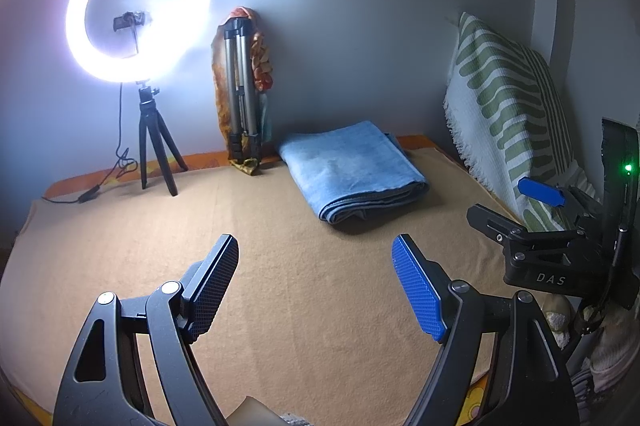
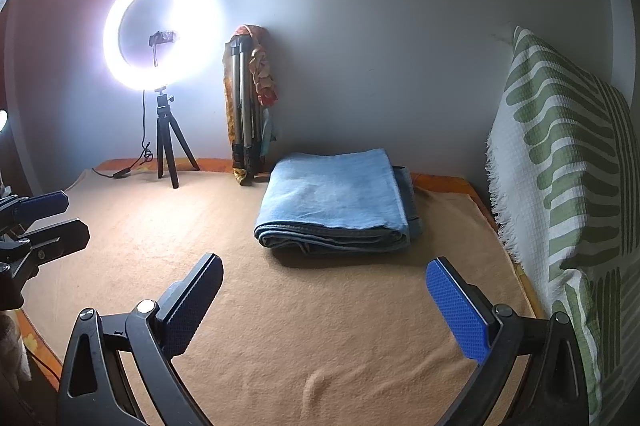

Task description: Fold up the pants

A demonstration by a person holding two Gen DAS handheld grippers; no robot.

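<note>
Tan blanket (image 2: pixel 280 306) covers a bed; folded blue jeans (image 2: pixel 336 201) lie centre frame. Left gripper (image 1: pixel 316 290) and right gripper (image 2: pixel 324 310) hover, fingers apart, empty.

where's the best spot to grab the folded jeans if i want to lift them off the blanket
Probably the near rounded fold edge of the folded jeans, coming in low from the front. The layers stack there into one thick roll facing both open grippers, while the far side shows looser ends. The right gripper sits closest.
</note>
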